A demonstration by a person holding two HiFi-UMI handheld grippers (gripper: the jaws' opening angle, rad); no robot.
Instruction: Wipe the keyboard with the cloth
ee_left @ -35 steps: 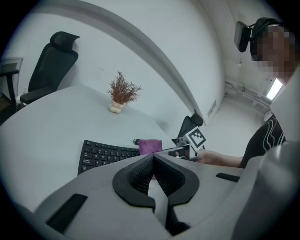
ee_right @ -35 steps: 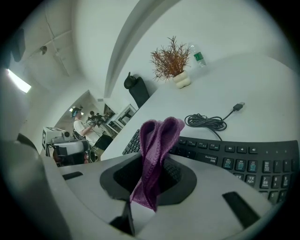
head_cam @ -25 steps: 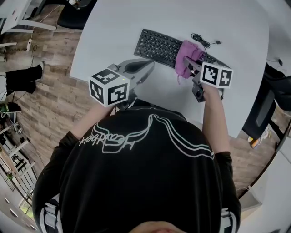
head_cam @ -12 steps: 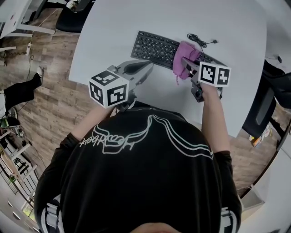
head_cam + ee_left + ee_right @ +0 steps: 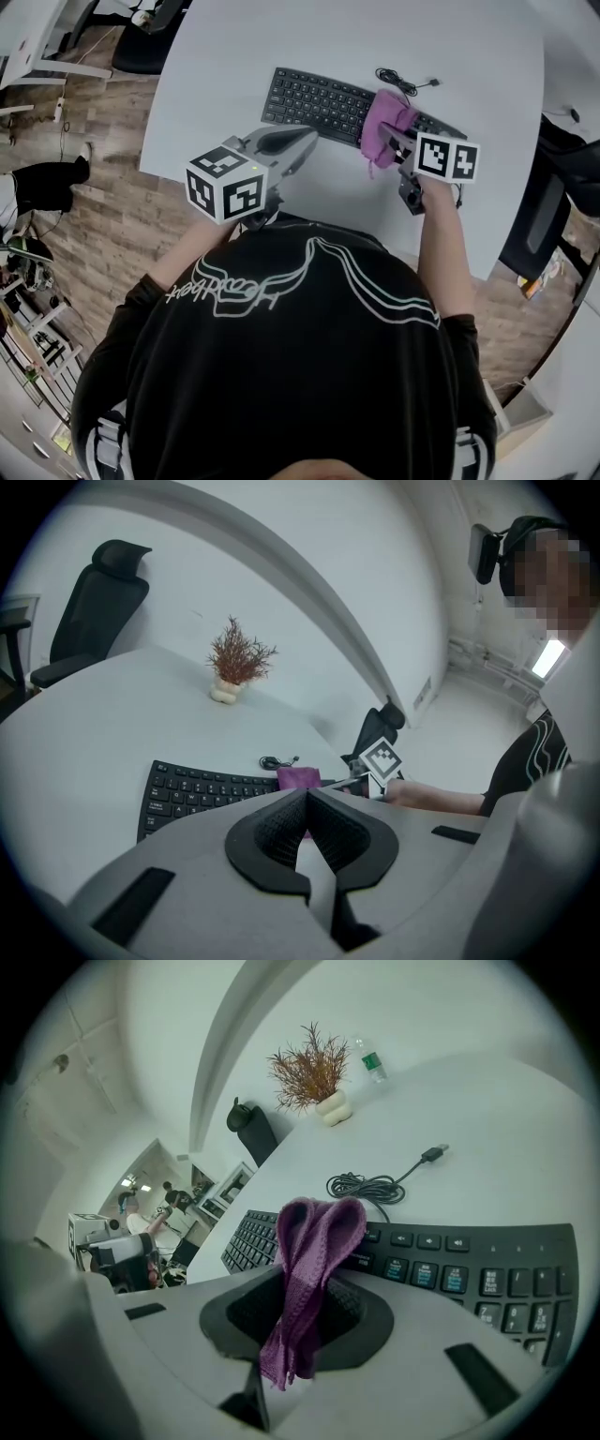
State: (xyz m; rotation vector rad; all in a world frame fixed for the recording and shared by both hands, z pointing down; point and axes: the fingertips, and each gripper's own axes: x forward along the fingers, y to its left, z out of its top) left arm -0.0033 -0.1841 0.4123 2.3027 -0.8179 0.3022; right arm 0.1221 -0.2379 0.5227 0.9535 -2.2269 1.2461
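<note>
A black keyboard (image 5: 319, 99) lies slanted on the white round table (image 5: 234, 56); it also shows in the left gripper view (image 5: 192, 791) and the right gripper view (image 5: 469, 1274). A purple cloth (image 5: 386, 120) rests on the keyboard's right part, pinched by my right gripper (image 5: 392, 134), which is shut on it. The cloth (image 5: 311, 1269) hangs folded between those jaws. My left gripper (image 5: 298, 142) hovers just in front of the keyboard's middle, shut and holding nothing (image 5: 307, 808).
The keyboard's coiled cable (image 5: 398, 81) lies behind it. A small dried plant (image 5: 236, 660) in a pot and a bottle (image 5: 372, 1060) stand far back on the table. Black office chairs (image 5: 98, 592) ring the table. The table's front edge is close to my body.
The right gripper slid the cloth leftward along the keyboard, then back slightly right. The left gripper stays roughly in place.
</note>
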